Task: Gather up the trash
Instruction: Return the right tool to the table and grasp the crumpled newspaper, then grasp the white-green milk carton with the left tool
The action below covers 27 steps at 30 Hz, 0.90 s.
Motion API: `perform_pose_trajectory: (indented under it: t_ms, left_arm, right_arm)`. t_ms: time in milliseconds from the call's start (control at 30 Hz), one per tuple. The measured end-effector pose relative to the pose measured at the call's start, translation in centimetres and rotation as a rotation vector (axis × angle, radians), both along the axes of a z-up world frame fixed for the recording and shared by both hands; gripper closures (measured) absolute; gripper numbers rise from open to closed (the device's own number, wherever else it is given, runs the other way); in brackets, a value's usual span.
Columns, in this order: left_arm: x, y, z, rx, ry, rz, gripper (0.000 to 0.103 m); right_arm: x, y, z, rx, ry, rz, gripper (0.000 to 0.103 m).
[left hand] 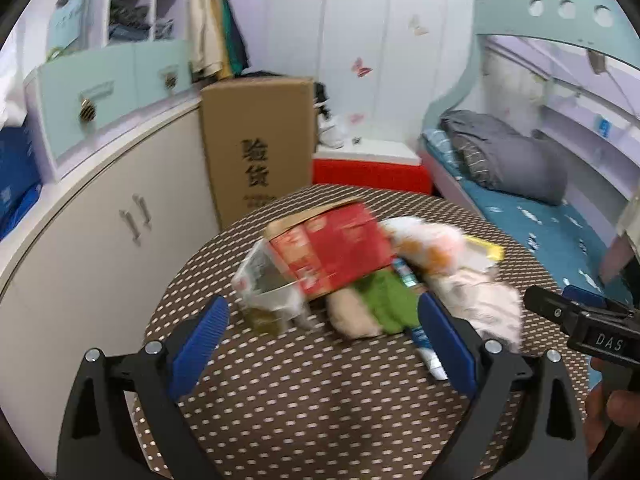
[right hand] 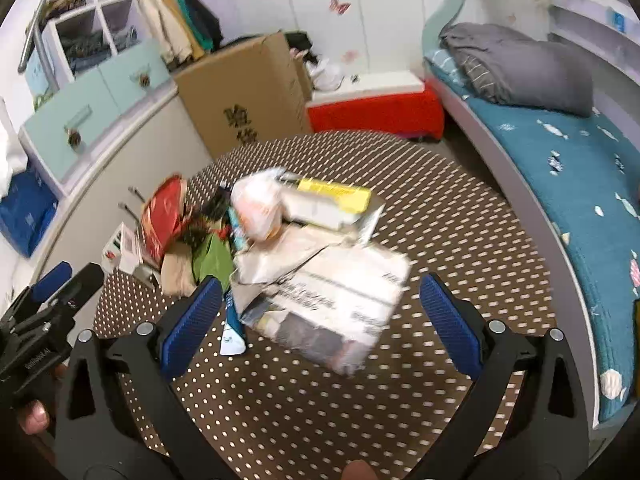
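- Progress, as a judgement: collection looks barely begun. Every piece of trash in sight lies in one heap in the middle of the dotted round table (left hand: 320, 420), nothing is in either claw, and no bin or bag to receive it shows in either view.
- Left gripper (left hand: 322, 342): jaws spread wide and empty, hovering short of the heap's near edge, blue pads framing the lower items without touching them.
- Leftmost in the pile, a clear plastic cup (left hand: 266, 288) lies tipped on its side, crumpled film around it (the blur makes its contents unreadable).
- Leaning over it, a red carton (left hand: 336, 248) with an open cardboard flap, tilted.
- Below the carton, a beige wad (left hand: 352, 314) and a green scrap (left hand: 390, 300) lie side by side, touching.
- A blue-and-white tube (left hand: 424, 344) lies next to the green scrap, pointing toward the camera.
- Next, a white-and-orange plastic bag (left hand: 430, 246), bunched and soft, resting against a yellow-edged box (right hand: 334, 196).
- At the right, a crumpled white mailer bag (right hand: 332, 300) with printed labels, the biggest flat piece.
- Right gripper (right hand: 320, 312): likewise wide apart and holding nothing, its pads either side of the mailer bag, above it as far as the view tells.
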<state>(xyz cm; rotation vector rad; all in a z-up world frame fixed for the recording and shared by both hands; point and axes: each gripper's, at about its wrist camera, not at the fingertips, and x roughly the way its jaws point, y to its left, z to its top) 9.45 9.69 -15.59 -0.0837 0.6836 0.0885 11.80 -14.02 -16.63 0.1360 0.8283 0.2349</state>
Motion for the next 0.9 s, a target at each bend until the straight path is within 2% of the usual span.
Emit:
perform_pose_trajectory:
  t_ms: [167, 267, 433, 633, 667, 700, 733, 900]
  left_arm:
    - [0.6, 2.1, -1.7, 0.005, 0.017, 0.054, 0.009]
    - [1.4, 2.6, -2.5, 0.008, 0.025, 0.063, 0.009]
    - [3.6, 2.8, -3.6, 0.035, 0.025, 0.089, 0.009]
    - [5.9, 3.4, -5.6, 0.044, 0.051, 0.118, 0.011]
    - [5.9, 3.5, -5.9, 0.027, 0.053, 0.107, 0.03]
    - [6.0, 3.6, -6.1, 0.016, 0.063, 0.098, 0.039]
    - [6.0, 3.8, -6.5, -0.002, 0.085, 0.081, 0.054]
    - [4.2, 4.0, -6.7, -0.009, 0.072, 0.069, 0.058]
  right_arm:
    - [1.2, 3.0, -2.1, 0.003, 0.033, 0.048, 0.007]
    - [2.0, 4.3, -3.0, -0.001, 0.047, 0.052, 0.015]
    - [3.5, 5.5, -4.4, -0.001, 0.07, 0.03, 0.043]
    - [3.7, 5.7, -4.6, -0.004, 0.053, 0.034, 0.066]
    - [3.5, 5.4, -4.6, 0.008, 0.052, 0.039, 0.068]
    - [3.5, 5.1, -4.5, 0.014, 0.056, 0.039, 0.072]
    - [3.2, 4.7, -4.5, 0.021, 0.06, 0.041, 0.076]
    - [1.2, 2.9, -3.9, 0.072, 0.054, 0.083, 0.079]
